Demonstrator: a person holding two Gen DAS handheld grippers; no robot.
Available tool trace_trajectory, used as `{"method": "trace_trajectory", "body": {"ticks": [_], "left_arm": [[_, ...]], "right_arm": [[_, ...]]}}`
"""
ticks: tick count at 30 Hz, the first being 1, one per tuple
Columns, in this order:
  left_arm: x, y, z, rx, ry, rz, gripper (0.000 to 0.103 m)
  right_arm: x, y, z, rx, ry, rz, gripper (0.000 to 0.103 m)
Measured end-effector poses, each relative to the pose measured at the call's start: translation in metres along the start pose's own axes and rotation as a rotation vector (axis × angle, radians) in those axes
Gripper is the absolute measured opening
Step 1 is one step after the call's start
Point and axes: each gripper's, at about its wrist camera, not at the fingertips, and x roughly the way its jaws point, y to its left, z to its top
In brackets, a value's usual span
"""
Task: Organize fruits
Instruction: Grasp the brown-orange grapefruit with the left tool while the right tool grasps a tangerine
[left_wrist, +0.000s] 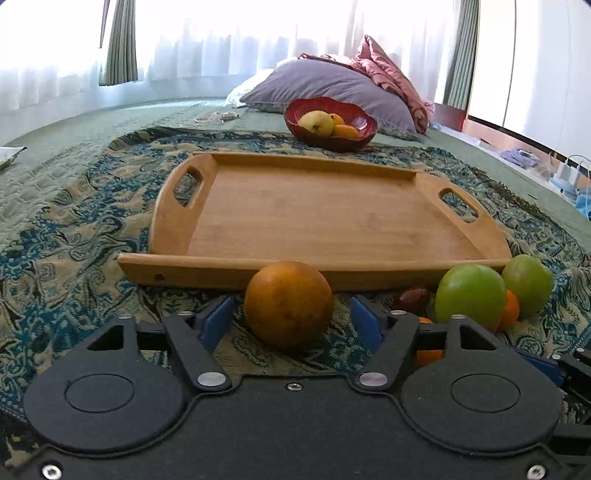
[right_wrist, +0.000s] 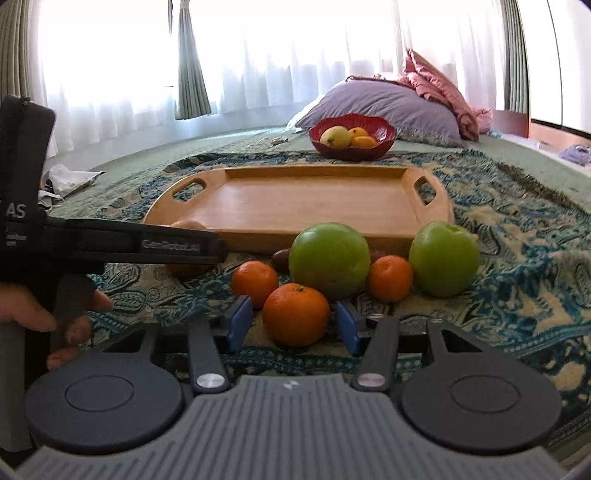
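A large brownish orange (left_wrist: 289, 304) lies on the patterned cloth just in front of the wooden tray (left_wrist: 258, 277). My left gripper (left_wrist: 291, 320) is open around it, and a gap shows between each blue pad and the fruit. A small mandarin (right_wrist: 295, 314) sits between the blue pads of my right gripper (right_wrist: 294, 328), which is open with only narrow gaps on both sides. Behind the mandarin are two green apples (right_wrist: 329, 258) (right_wrist: 443, 258), two more mandarins (right_wrist: 255, 282) (right_wrist: 390, 277) and a dark date (right_wrist: 279, 258). The tray (right_wrist: 314, 236) holds nothing.
A red bowl (right_wrist: 384, 142) with yellow fruit stands beyond the tray, in front of a grey pillow (right_wrist: 384, 99). The left gripper's black body (right_wrist: 110, 245) and a hand (right_wrist: 33, 314) fill the left of the right wrist view, partly hiding the brownish orange. Everything lies on a bed.
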Motion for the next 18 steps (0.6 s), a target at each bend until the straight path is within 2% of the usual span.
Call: {"method": "trace_trajectory", "body": {"ticks": [2,6,18], "left_arm": [[0.003,-0.001,0.000,-0.004,0.007,-0.001,0.055],[0.006,-0.003,-0.001,0.011,0.006,0.024,0.049],[-0.008,-0.003,0.008,0.004,0.008,0.038,0.048]], "right_arm": [[0.001,0.001,-0.001,0.000,0.002,-0.007,0.051],[0.002,0.001,-0.001,0.007,0.002,-0.014,0.047],[-0.006,0.004,0.005,-0.014,-0.027,-0.032,0.043]]}}
